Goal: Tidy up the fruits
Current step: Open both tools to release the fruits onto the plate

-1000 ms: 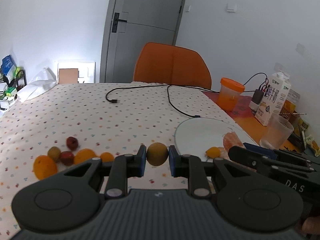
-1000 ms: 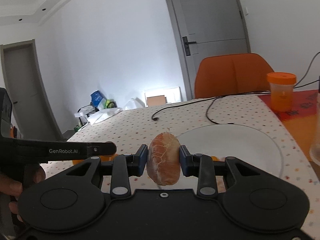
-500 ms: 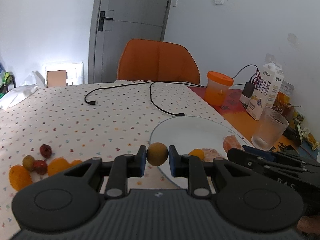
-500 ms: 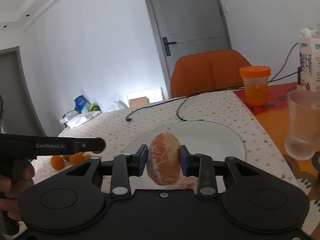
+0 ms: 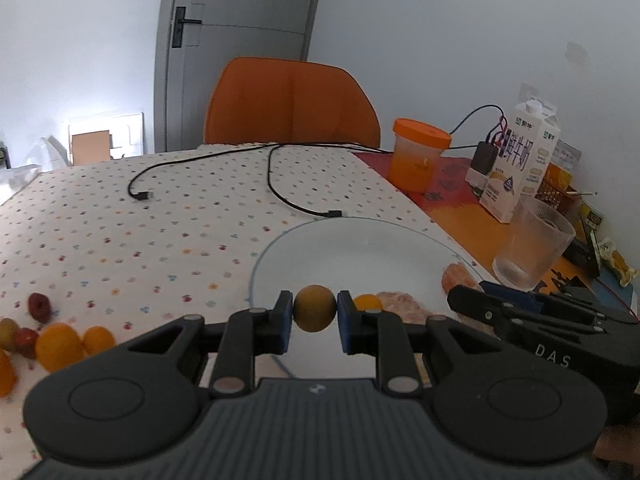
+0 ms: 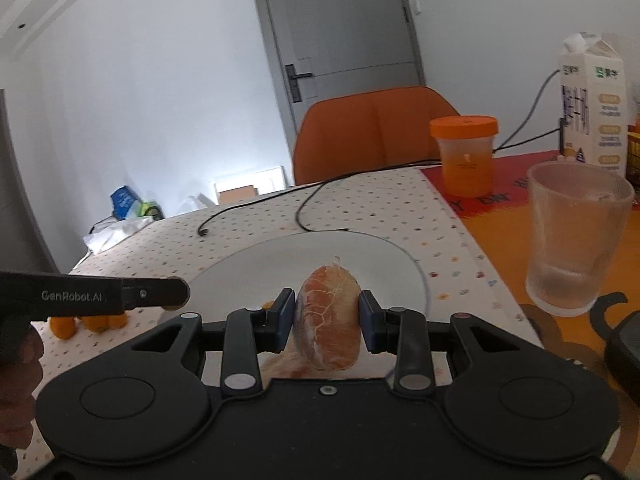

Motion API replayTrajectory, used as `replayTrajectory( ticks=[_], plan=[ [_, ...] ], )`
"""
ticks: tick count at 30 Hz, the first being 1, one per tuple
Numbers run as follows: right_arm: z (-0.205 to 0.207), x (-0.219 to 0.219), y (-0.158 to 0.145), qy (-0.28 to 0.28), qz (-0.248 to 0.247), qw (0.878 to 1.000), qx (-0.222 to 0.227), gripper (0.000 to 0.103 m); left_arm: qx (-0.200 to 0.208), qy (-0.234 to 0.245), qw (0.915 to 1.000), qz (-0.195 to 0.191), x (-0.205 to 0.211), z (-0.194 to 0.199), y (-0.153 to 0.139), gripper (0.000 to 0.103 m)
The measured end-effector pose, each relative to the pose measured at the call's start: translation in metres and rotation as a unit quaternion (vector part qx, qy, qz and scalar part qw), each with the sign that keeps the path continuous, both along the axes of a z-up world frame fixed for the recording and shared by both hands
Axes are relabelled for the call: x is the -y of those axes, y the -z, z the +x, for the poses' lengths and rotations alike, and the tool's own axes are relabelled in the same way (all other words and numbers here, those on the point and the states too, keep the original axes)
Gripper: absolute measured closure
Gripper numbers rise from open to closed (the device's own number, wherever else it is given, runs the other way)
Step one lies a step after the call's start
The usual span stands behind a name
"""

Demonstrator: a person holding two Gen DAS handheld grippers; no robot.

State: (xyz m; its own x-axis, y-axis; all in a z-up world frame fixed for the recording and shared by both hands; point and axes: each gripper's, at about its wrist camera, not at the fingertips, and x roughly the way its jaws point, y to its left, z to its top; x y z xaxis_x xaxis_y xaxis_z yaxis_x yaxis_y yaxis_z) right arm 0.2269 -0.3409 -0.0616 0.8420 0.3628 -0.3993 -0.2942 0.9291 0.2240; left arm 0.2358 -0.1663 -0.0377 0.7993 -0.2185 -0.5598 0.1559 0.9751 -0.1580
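Over smooth round white plate point(image 5: 360, 248), left hand-held gripper point(image 5: 314, 314) clamps small round fruit point(image 5: 314, 308), right hand-held gripper point(image 6: 327, 318) grips pithy peeled orange point(image 6: 328, 316)

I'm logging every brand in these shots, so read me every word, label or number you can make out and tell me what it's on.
"GenRobot.AI": on the side of the left gripper, seen from the right wrist.
"DAS": on the side of the right gripper, seen from the left wrist; it may be part of a longer word.
Milk carton: large Chinese print, too blurred to read for sure; its small print is illegible.
Orange-lidded jar: a small emblem, no legible text.
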Motion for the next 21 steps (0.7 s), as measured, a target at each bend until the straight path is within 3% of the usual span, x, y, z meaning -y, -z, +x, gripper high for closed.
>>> replayTrajectory(
  ticks=[2, 15, 21],
  plan=[
    [0.0, 0.002, 0.0, 0.007, -0.002, 1.0, 0.005, 0.064, 0.0, 0.003, 1.0, 0.0, 0.002, 0.001, 0.0, 0.081],
    [-0.007, -0.012, -0.006, -0.021, 0.014, 1.0, 0.007, 0.064, 0.01, -0.032, 0.9994, 0.001, -0.024, -0.015, -0.008, 0.078],
    [-0.012, -0.026, -0.01, -0.039, 0.01, 0.999, 0.007, 0.058, 0.009, -0.069, 0.9975, 0.004, -0.049, -0.031, -0.006, 0.06]
  ],
)
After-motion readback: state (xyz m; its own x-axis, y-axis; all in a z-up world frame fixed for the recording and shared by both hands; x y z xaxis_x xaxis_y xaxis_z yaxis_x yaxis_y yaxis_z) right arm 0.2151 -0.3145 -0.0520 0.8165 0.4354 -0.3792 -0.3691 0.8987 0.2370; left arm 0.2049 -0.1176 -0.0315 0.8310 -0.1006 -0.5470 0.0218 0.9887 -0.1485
